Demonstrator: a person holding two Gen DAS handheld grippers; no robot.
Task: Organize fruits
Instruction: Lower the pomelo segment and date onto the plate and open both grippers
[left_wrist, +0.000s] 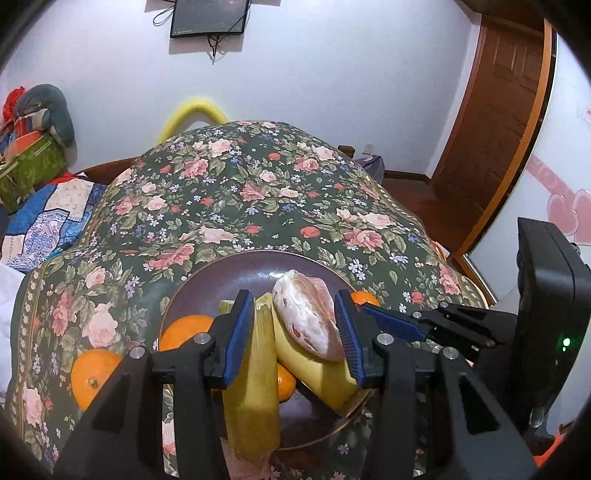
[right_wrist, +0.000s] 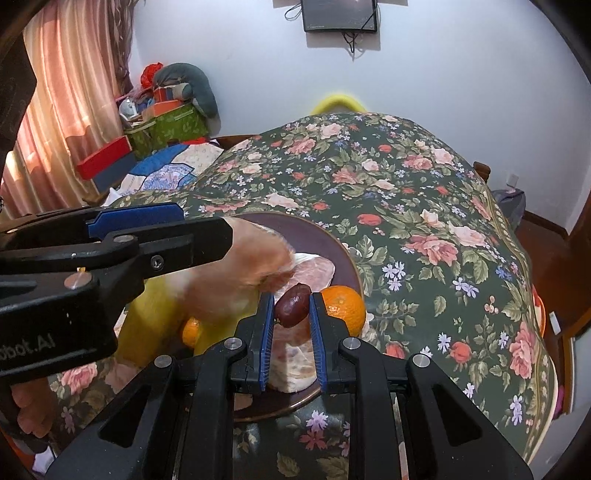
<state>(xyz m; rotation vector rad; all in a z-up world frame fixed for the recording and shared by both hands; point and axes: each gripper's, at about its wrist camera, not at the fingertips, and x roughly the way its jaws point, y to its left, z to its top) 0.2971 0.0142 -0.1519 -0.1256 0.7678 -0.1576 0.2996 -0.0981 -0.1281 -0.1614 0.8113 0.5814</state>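
Left wrist view: the left gripper is clamped on a pomelo piece over the plate, where bananas already lie; one orange waits on the cloth. Right wrist view: the right gripper pinches a date above the plate, not yet placed.

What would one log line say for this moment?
left gripper: holding pomelo piece over plate | right gripper: shut on date above plate | one orange on cloth
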